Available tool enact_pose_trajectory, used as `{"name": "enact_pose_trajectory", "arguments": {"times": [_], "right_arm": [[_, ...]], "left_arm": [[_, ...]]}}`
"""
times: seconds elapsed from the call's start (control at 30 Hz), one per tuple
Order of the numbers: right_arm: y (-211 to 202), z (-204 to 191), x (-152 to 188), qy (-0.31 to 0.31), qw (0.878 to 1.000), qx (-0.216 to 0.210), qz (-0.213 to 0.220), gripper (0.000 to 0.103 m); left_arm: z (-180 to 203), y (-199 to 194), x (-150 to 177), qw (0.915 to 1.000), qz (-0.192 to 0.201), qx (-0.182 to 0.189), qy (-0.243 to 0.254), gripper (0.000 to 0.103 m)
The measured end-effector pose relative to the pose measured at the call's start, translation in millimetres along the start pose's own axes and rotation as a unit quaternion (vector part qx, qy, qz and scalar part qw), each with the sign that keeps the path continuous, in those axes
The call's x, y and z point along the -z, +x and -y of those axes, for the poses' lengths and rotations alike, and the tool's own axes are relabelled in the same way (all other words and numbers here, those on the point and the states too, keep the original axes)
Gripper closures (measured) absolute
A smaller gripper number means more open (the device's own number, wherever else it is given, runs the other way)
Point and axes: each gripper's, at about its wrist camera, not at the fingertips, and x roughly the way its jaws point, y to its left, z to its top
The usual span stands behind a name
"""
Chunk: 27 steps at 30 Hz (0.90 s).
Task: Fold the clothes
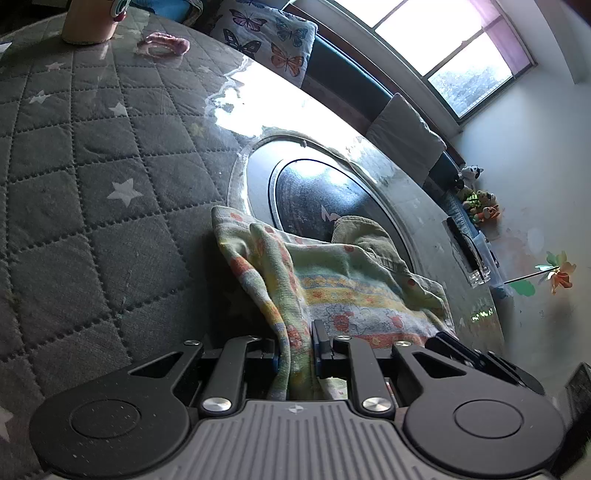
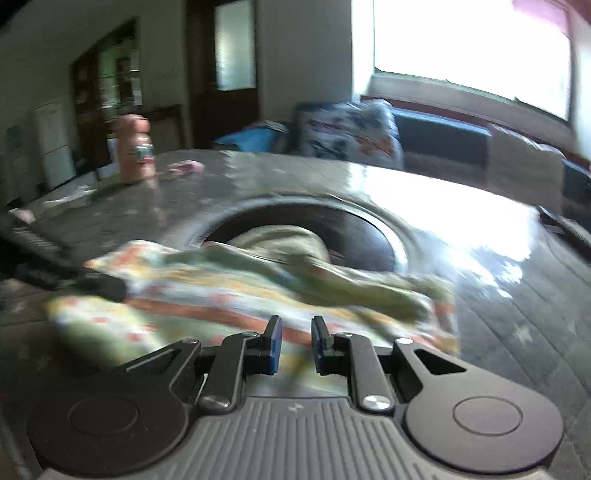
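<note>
The left gripper [image 1: 295, 350] is clamping a bunched fold of the patterned garment [image 1: 332, 291] — the cloth is running straight down between its two blue-padded fingers [image 1: 318, 347] and filling the narrow gap, so the pads are pressing on it. Ahead of this gripper the garment is spreading out in a rumpled heap, with bands of yellow, orange and pale blue print showing. Beyond it and a little to the right, a plain olive piece of cloth [image 1: 364, 236] is lying partly under the print, over the edge of a dark round inset [image 1: 314, 192] in the glossy table [image 1: 110, 166]. The table's grey quilted cover with white stars is stretching away to the gripper's left. Far ahead on the left a tan cylindrical container [image 1: 88, 22] is standing, with a pink hair tie [image 1: 162, 44] just beside it.

The right gripper [image 2: 296, 347] is hovering low over the same garment [image 2: 221, 295], its view smeared by motion blur. Its jaws are standing slightly apart, and no cloth is caught between the pads: the striped print is lying below and ahead of the fingertips, not pinched. To the front left of this gripper, the dark fingers of the other tool [image 2: 92, 284] are reaching in onto the garment's near-left edge. The olive cloth [image 2: 280, 240] is lying straight ahead, draped into the round inset [image 2: 369, 229] — beyond that, a butterfly-print cushion [image 2: 351, 129] is resting on a bench under a bright window [image 2: 469, 51].
</note>
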Motion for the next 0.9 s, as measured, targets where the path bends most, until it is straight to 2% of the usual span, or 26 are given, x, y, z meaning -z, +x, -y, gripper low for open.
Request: {"name": "enact_pose_trajectory", "arguments": {"times": [0.07,0.1,0.23,0.4,0.67,0.73,0.8,0.83,0.9], "right_arm": [[8.3,17.1,4.8,0.018,1.0,0.016,-0.006,0.084],[11.3,23.7,6.8,0.024,0.999,0.023,-0.006,0.077],[15.1,43.2,7.4,0.046,0.997,0.054,0.004,0.075],[14.6,63.3,7.0,0.075,0.994,0.081,0.018,0.057],[27.7,79.0,9.0,0.114,0.991,0.076,0.008,0.056],[28.8,78.1,9.0,0.117,0.99,0.073,0.009,0.057],[29.8,76.8,8.4,0.12,0.99,0.07,0.01,0.067],[28.6,75.8,8.3,0.121,0.99,0.068,0.009,0.078],[27.3,74.4,8.2,0.125,0.99,0.066,0.01,0.09]], "left_arm": [[0.3,0.1,0.4,1.0,0.0,0.0,0.002,0.085],[0.4,0.1,0.5,1.0,0.0,-0.001,0.003,0.085],[1.3,0.3,0.3,1.0,0.0,-0.003,0.005,0.085],[3.5,1.0,0.5,0.9999,0.0,-0.007,0.015,0.085],[8.6,2.4,0.5,0.9992,0.0,-0.016,0.035,0.085],[8.9,2.4,0.2,0.9991,0.0,-0.016,0.038,0.085],[9.0,2.1,0.1,0.9991,-0.001,-0.017,0.04,0.085],[9.6,2.1,0.2,0.999,-0.001,-0.018,0.042,0.085],[11.6,1.6,0.7,0.9986,0.0,-0.021,0.048,0.085]]}}
